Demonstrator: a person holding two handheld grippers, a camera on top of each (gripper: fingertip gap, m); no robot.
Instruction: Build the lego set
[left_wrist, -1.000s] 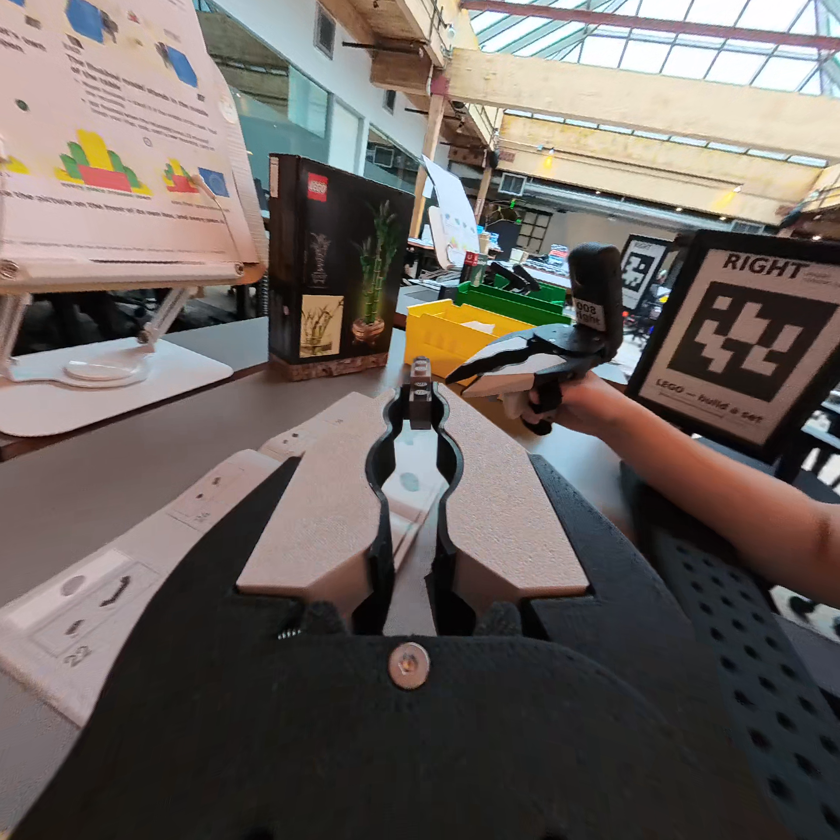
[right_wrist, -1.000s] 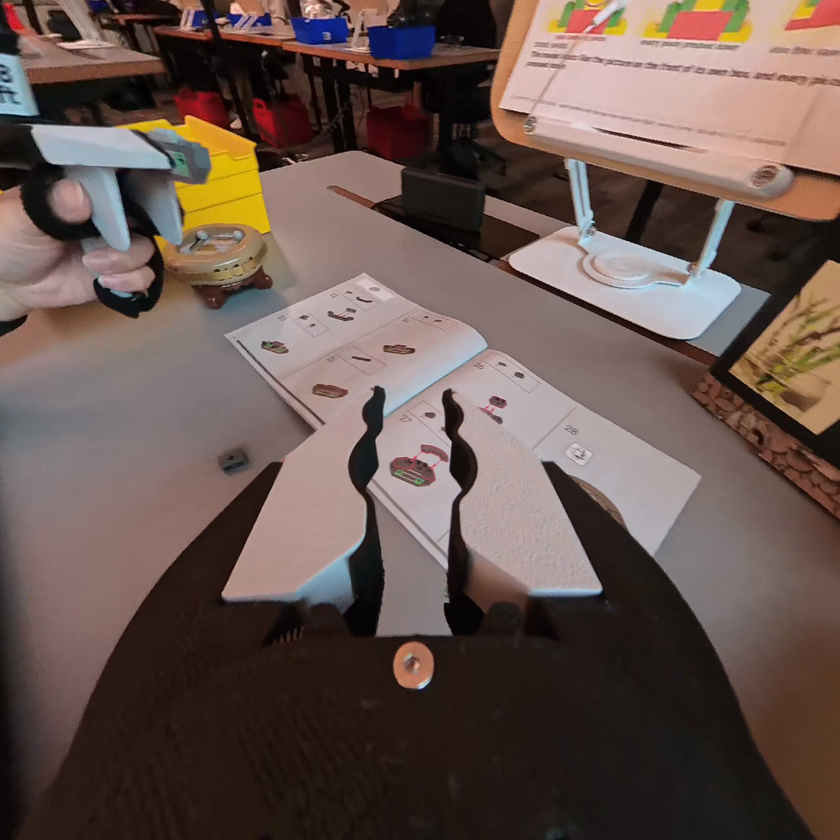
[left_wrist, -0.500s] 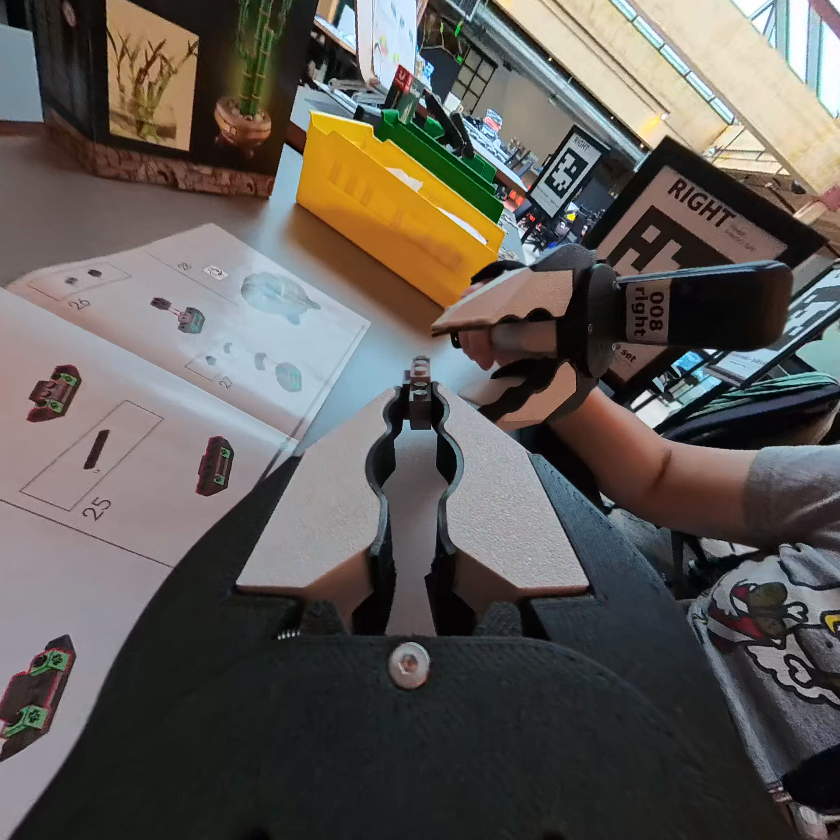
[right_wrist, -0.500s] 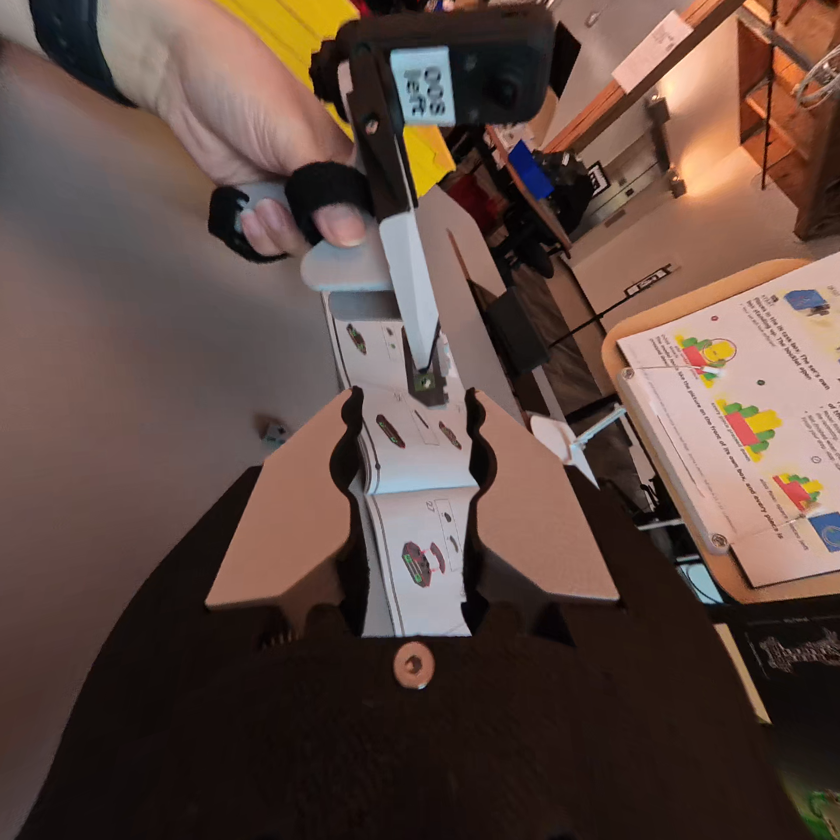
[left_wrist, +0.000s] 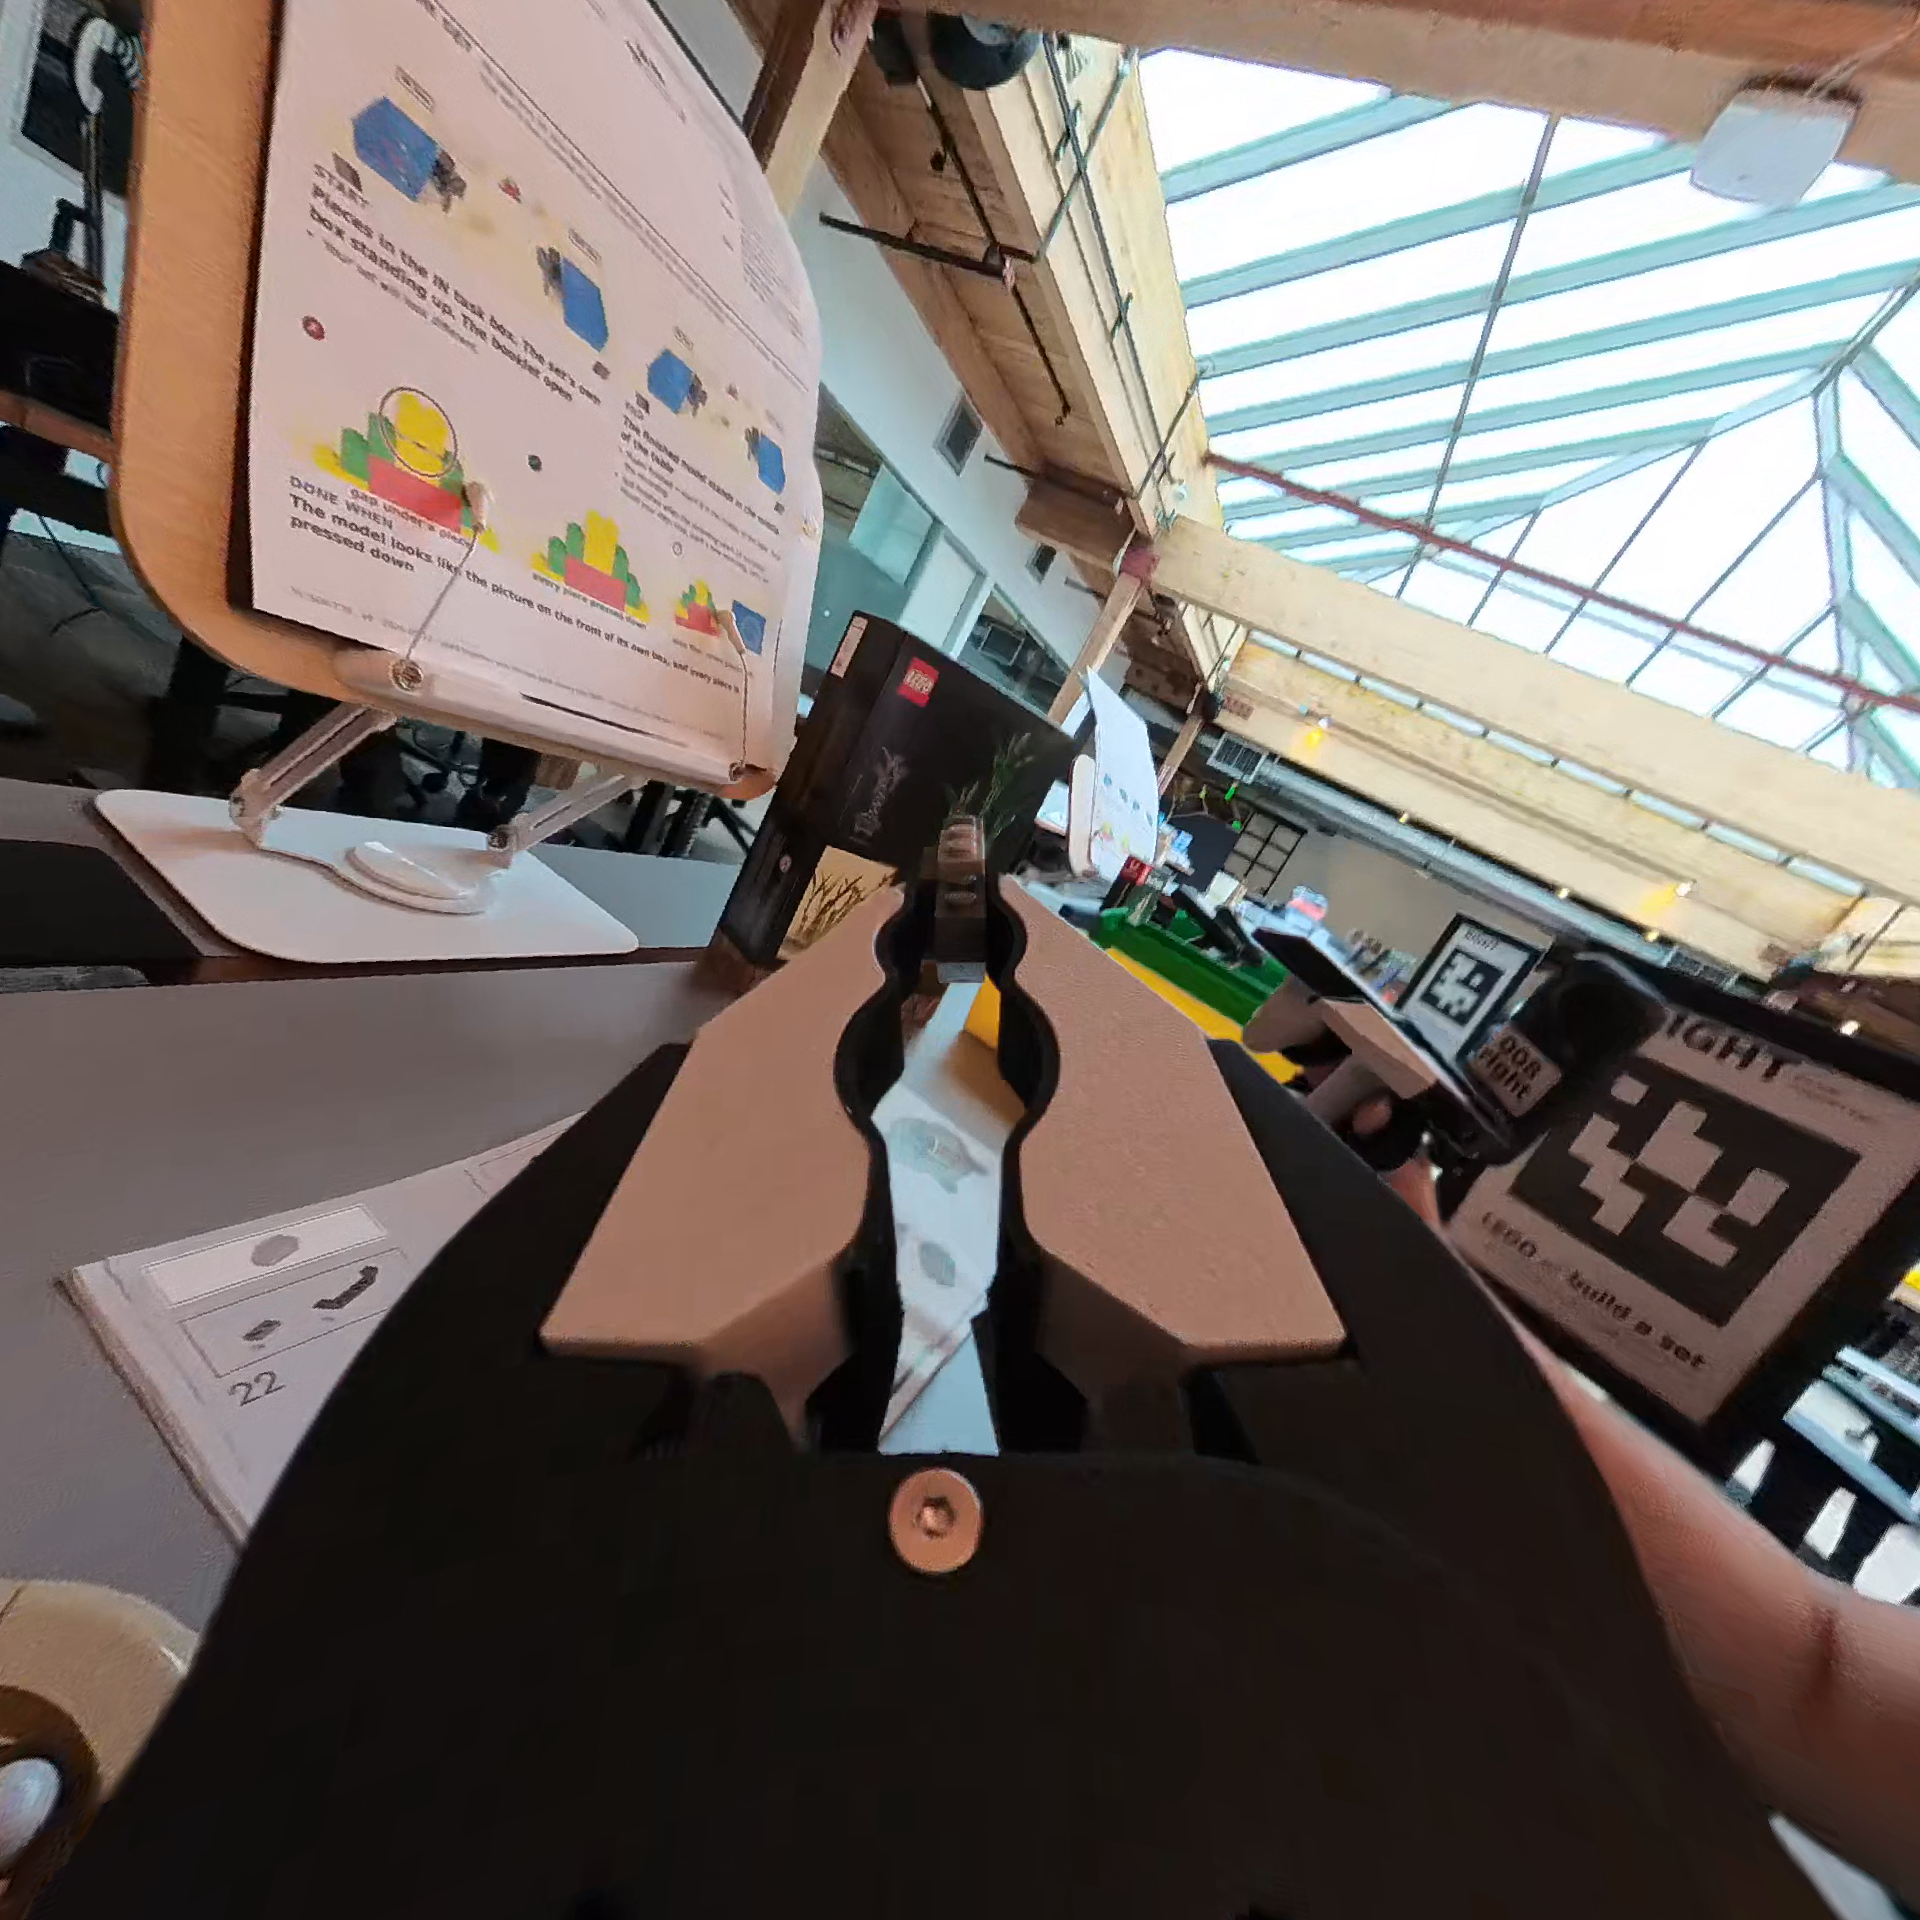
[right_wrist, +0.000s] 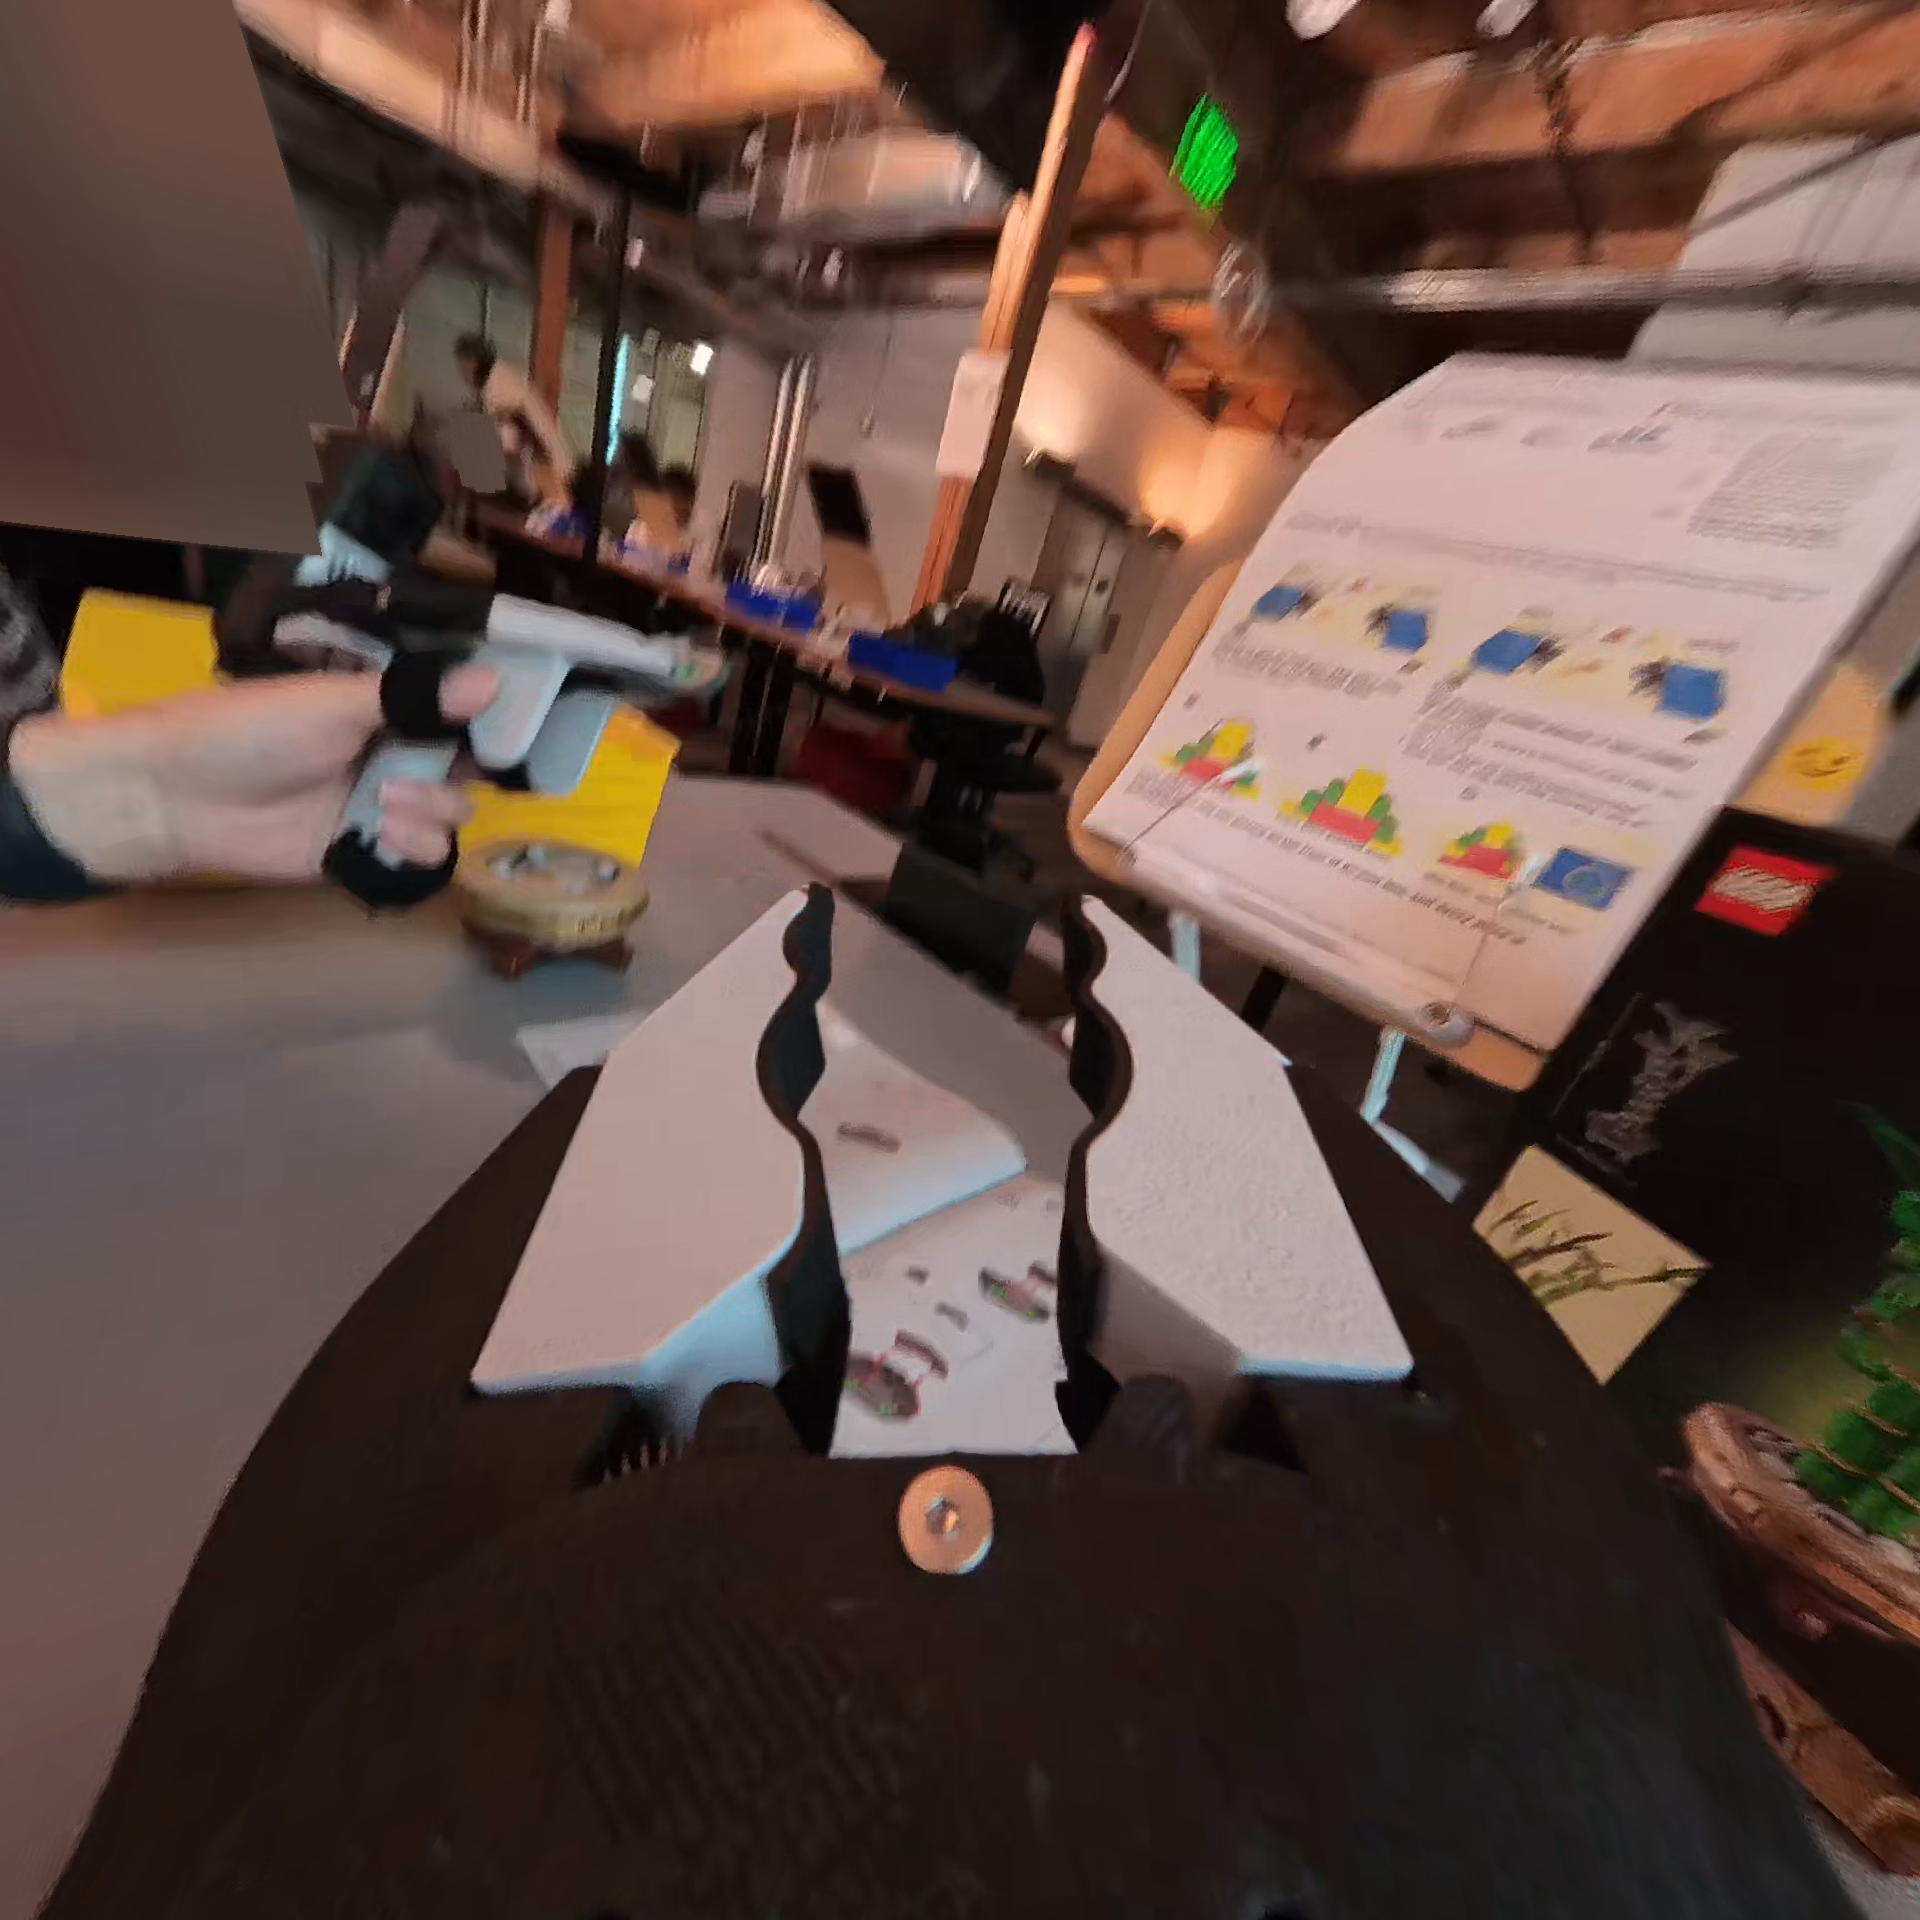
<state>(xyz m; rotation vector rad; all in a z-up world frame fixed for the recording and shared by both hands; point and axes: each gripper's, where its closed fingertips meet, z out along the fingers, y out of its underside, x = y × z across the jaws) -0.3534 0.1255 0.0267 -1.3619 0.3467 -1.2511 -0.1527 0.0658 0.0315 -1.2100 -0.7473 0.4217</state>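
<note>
— What's the layout, biggest first?

— The grey worktop carries the open instruction booklet and the round tan-and-brown base, which sits far left of my right gripper.

— And your jaws?

— My right ones stand wide with nothing between them. My left gripper is clamped on a small dark brick piece, upright at the tips, raised off the worktop.

— Which hand is nearer the base?

— The left, I judge; it hovers just above it, so the piece goes down from there.
</note>
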